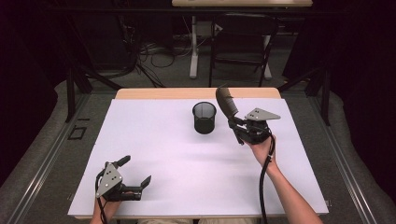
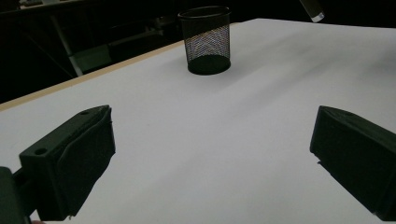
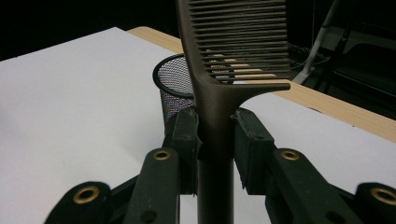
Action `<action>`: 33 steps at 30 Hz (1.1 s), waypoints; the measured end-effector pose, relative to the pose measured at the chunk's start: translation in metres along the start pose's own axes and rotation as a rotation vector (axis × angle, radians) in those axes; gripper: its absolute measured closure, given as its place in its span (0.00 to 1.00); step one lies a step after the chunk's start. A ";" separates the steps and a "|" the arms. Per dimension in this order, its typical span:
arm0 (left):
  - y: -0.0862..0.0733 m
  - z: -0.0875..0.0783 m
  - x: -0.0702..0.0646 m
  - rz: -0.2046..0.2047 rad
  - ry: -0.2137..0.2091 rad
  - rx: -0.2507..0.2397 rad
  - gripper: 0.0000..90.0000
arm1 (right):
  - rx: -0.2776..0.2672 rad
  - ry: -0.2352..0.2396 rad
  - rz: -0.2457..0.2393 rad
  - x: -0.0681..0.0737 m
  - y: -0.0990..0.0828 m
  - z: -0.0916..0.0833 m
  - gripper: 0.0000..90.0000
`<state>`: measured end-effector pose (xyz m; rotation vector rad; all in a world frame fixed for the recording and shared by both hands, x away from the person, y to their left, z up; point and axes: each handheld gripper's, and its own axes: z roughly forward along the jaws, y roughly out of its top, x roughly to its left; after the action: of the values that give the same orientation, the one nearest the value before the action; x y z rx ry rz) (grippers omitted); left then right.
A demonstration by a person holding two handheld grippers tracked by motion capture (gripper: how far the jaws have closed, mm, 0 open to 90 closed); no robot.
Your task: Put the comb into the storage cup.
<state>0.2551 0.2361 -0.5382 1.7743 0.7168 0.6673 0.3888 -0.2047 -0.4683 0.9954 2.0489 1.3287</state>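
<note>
A dark brown comb (image 3: 219,70) stands upright between the jaws of my right gripper (image 3: 215,135), which is shut on its handle. In the high view the right gripper (image 1: 235,122) holds the comb (image 1: 226,101) above the table, just right of a black mesh cup (image 1: 204,117). The mesh cup (image 3: 175,91) sits behind the comb handle, and it also stands far ahead in the left gripper view (image 2: 206,39). My left gripper (image 1: 136,173) rests at the near left of the table, jaws wide apart with nothing between them (image 2: 212,154).
A white sheet (image 1: 187,163) covers the wooden table, whose bare far edge (image 1: 159,93) shows. Beyond the table stand a dark chair (image 1: 243,42), a white table leg (image 1: 193,46) and cables on the floor.
</note>
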 end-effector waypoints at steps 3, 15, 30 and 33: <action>0.000 0.000 0.000 -0.001 -0.001 -0.001 0.00 | 0.001 0.000 0.003 0.001 0.001 0.000 0.80; 0.000 0.000 0.000 0.002 -0.001 -0.002 0.00 | -0.023 -0.006 0.004 0.000 0.012 0.003 0.80; 0.000 0.000 0.000 0.001 -0.002 -0.001 0.00 | -0.039 -0.013 0.010 -0.001 0.021 0.012 0.80; 0.000 0.000 0.000 0.000 -0.002 -0.001 0.00 | -0.039 -0.014 0.011 -0.001 0.022 0.013 0.80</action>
<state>0.2557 0.2360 -0.5383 1.7736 0.7147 0.6657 0.4055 -0.1932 -0.4531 0.9972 2.0028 1.3579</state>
